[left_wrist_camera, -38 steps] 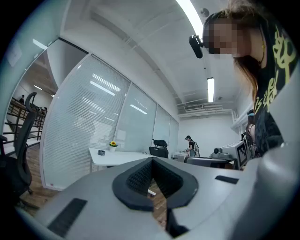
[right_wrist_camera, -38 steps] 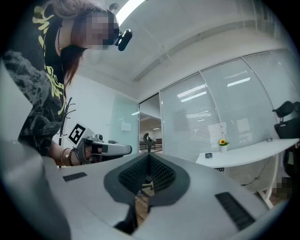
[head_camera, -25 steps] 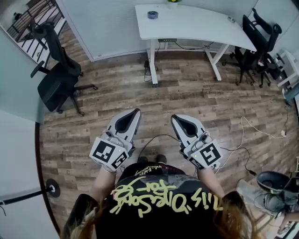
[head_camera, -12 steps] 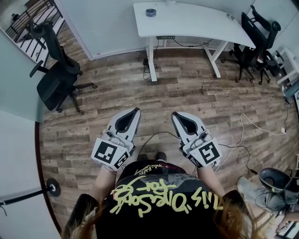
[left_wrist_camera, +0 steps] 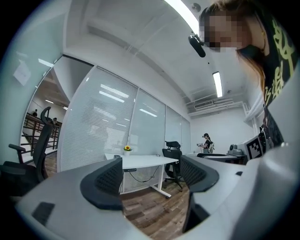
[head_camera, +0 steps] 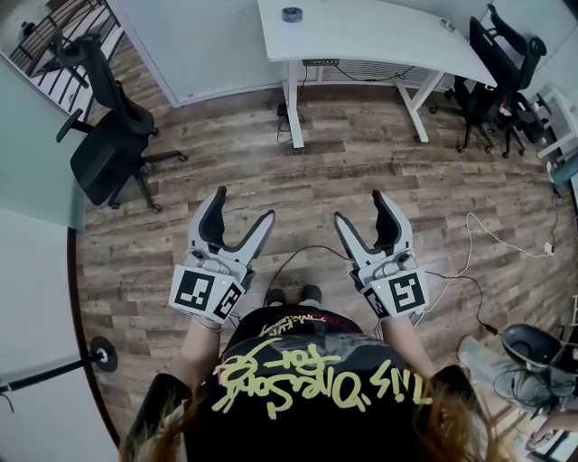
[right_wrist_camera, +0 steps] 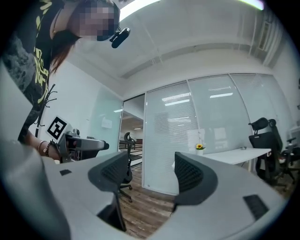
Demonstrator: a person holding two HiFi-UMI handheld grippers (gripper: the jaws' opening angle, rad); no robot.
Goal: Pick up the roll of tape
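Both claws have just been opening from shut. In the head view the left claw and right claw stand spread and empty, while the roll of tape lies flat near the left end of the tabletop, well ahead of both and about equally far from each. In the left gripper view the spread jaws frame that tabletop, where a small pot holds a yellow flower. In the right gripper view the jaws are apart with nothing between them.

Two grippers, one roll of tape, one desk
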